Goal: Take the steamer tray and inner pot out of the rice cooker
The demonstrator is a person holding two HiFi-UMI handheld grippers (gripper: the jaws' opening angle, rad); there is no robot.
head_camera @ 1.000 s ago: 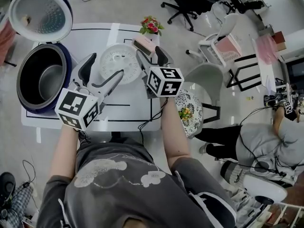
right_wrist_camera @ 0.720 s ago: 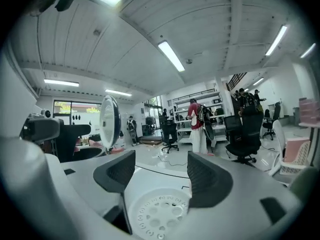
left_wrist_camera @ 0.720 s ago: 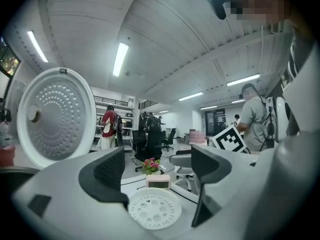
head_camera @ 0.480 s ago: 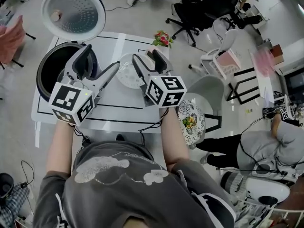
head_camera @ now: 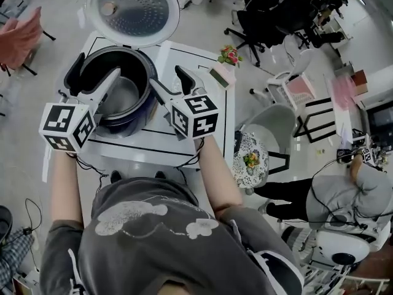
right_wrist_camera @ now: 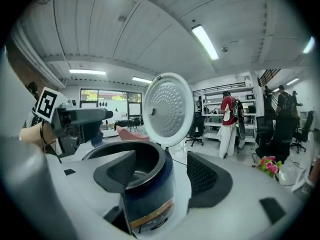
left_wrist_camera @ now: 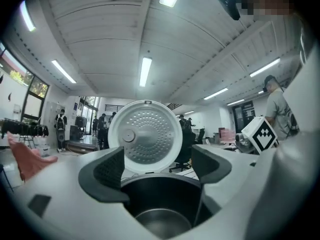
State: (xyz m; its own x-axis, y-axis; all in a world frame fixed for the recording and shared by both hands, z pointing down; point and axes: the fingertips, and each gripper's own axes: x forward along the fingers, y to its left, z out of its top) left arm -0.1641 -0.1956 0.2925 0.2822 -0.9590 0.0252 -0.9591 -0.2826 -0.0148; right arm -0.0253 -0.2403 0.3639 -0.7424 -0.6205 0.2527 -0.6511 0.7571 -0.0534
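Observation:
The dark-blue rice cooker (head_camera: 142, 106) stands on the white table (head_camera: 184, 141) with its round lid (head_camera: 132, 8) swung up. The metal inner pot (head_camera: 120, 97) sits inside it, also seen in the left gripper view as the inner pot (left_wrist_camera: 162, 224). My left gripper (head_camera: 94, 75) is open over the cooker's left rim, and the left gripper (left_wrist_camera: 159, 171) frames the pot's opening. My right gripper (head_camera: 167, 77) is open at the cooker's right side. In its own view the right gripper (right_wrist_camera: 162, 179) straddles the cooker wall (right_wrist_camera: 147, 199). No steamer tray shows.
A small flower pot (head_camera: 230, 55) and a flat box (head_camera: 219, 75) sit at the table's far right corner. A grey chair (head_camera: 270, 125) with a patterned cushion (head_camera: 249, 158) stands right of the table. Office chairs stand beyond, and a person (head_camera: 350, 189) crouches at the right.
Both grippers have moved left, away from the white tray on the table, to the rice cooker. The left one now hangs over its rim, the right at its side.

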